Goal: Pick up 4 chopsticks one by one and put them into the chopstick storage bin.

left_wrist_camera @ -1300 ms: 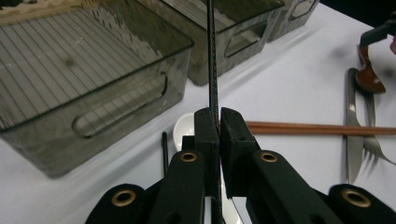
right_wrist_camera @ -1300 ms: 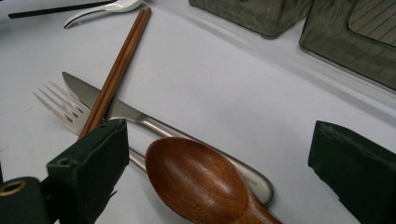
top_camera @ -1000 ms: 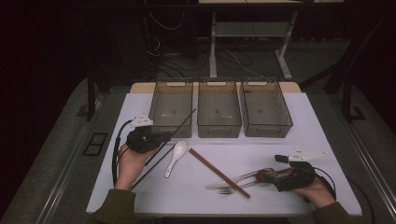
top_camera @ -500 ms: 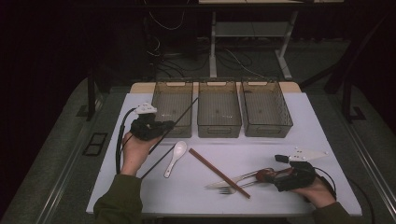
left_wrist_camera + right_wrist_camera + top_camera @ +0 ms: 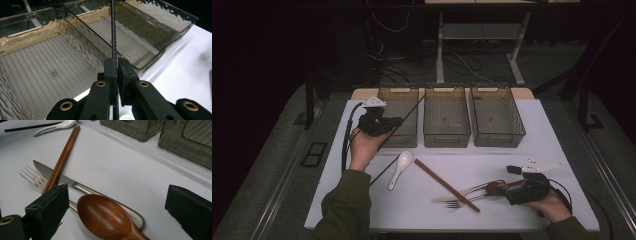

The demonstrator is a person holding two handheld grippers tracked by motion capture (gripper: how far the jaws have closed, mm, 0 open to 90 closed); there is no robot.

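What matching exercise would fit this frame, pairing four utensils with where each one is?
Things:
1. black chopstick
2. white spoon
3. wooden spoon
4. brown chopsticks

Places:
A. lying across the knife and fork
B. between the open jaws of the right gripper
C. clamped in the left gripper
D. on the table in front of the left bin

Pairs: 1-C, 2-D, 3-B, 4-A

Overhead plus claw close-ups (shared bins point(image 5: 446, 118))

Olive-green sleeves point(image 5: 346, 200); black tongs point(image 5: 116, 65) with brass rivets, grey three-cornered top plates, black trailing cables point(image 5: 346, 137)
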